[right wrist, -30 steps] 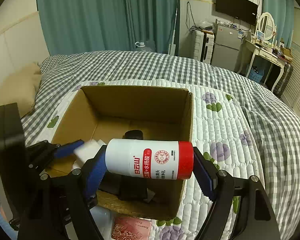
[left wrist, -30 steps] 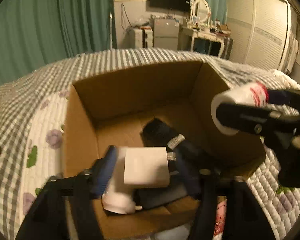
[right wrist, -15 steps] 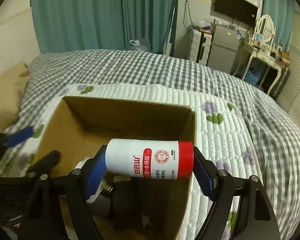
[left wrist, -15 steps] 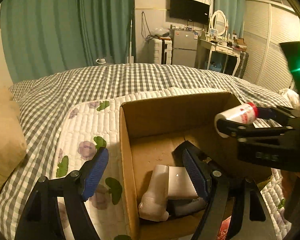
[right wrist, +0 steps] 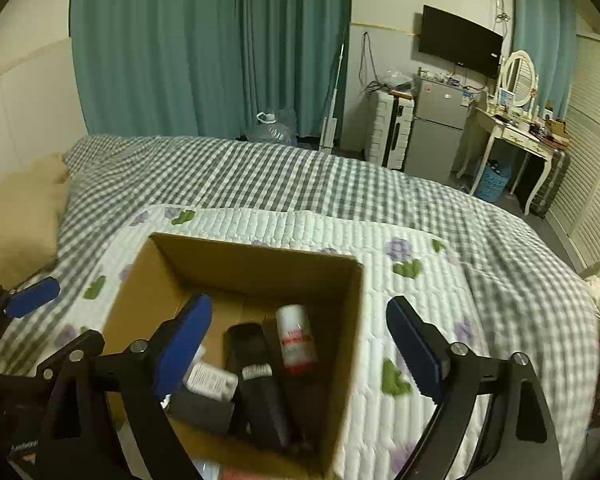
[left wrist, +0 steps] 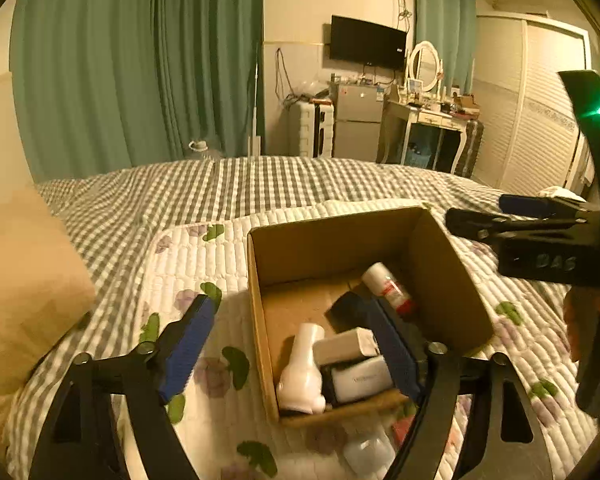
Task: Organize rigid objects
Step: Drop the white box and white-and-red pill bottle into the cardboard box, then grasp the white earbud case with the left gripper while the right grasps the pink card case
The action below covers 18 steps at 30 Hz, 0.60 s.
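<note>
Over on the bed (right wrist: pixel 260 176), the left gripper (left wrist: pixel 292 344) is seen opening with nothing gripped, the box (right wrist: pixel 260 268) holds the red-capped bottle (right wrist: pixel 296 340) lying released inside, and the right gripper (right wrist: pixel 300 344) is opening, empty.

box (right wrist: pixel 342 360): near wall cut off by the bottom edge in the right wrist view; the floor under the things is mostly covered.
bottle (right wrist: pixel 296 338): label print too small to read; its lower end is blurred.
black case (right wrist: pixel 260 376): its near end is lost in shadow, and what it is I cannot tell.
white block (left wrist: pixel 346 346): partly behind the left gripper's fingers (left wrist: pixel 394 346).
clear tub (left wrist: pixel 370 450): blurred, below the box, half behind the gripper frame.
red packet (left wrist: pixel 404 428): only a corner shows.
hand (left wrist: pixel 588 320): only a sliver at the right edge.
desk clutter (right wrist: pixel 540 120): too small to make out.
</note>
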Each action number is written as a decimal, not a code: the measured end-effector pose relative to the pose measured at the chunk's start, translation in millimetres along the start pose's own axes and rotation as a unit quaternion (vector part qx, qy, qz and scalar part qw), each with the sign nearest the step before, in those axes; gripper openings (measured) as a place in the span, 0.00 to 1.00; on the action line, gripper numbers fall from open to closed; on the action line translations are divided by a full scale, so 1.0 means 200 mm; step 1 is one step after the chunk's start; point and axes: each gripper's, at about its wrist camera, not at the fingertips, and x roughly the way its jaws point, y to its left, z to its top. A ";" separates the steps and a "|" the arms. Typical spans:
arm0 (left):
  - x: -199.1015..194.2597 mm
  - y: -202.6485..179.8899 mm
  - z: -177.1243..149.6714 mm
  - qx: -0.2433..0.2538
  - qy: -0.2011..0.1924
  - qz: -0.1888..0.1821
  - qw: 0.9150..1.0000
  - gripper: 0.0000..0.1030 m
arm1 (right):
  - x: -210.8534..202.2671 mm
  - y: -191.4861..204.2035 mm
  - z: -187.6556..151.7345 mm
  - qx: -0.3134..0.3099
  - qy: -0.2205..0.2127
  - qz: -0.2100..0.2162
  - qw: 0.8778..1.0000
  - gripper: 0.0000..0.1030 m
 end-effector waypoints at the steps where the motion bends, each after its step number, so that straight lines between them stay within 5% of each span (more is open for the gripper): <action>1: -0.04 -0.01 -0.01 0.002 -0.002 -0.001 1.000 0.83 | -0.04 0.00 -0.01 0.000 -0.002 -0.003 1.000 0.92; 4: -0.16 -0.04 -0.06 0.006 -0.002 0.003 1.000 0.98 | -0.21 -0.01 -0.08 -0.001 -0.005 -0.012 1.000 0.93; 10: -0.24 -0.07 -0.20 -0.005 0.020 0.001 1.000 1.00 | -0.37 -0.05 -0.28 0.021 0.018 -0.021 0.999 0.94; 18: -0.09 -0.07 -0.43 -0.022 0.054 0.018 0.998 1.00 | -0.14 0.04 -0.60 0.024 0.095 -0.020 0.995 0.94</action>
